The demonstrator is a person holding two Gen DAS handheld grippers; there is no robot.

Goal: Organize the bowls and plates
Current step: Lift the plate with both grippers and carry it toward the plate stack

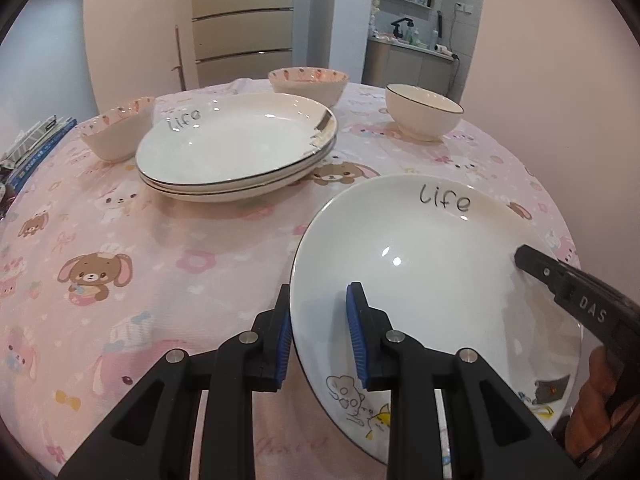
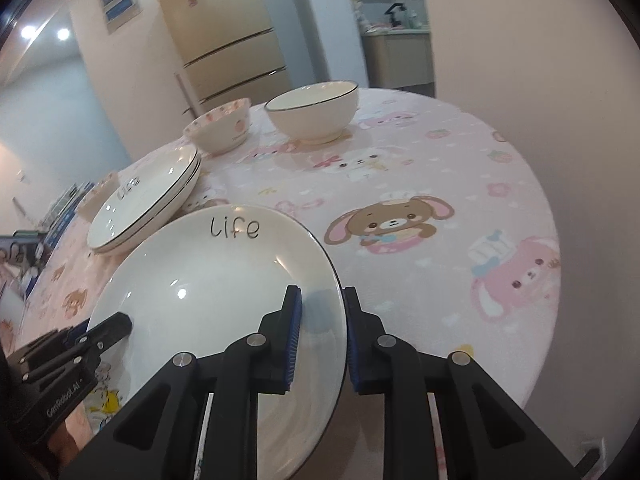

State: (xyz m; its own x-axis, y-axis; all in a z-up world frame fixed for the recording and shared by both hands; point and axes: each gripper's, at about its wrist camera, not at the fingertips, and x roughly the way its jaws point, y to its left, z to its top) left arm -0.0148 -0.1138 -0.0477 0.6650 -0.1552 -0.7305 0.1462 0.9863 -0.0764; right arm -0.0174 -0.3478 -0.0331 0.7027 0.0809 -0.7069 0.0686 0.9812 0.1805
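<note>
Left wrist view: left claw (image 1: 320, 336) straddles near-left rim of loose plate (image 1: 432, 264), pads either side; contact looks light, firm clamp not confirmed. Right claw (image 2: 322, 336) straddles opposite rim likewise, slight gap visible at outer pad. Plate rests near front edge of worktop (image 1: 180, 240), lettering facing away. Two-sided hold judged as steadying wide, slippery dish for level lift. Likely destination: plate stack (image 1: 236, 148) at centre. Three bowls stand apart behind stack, unsorted.
</note>
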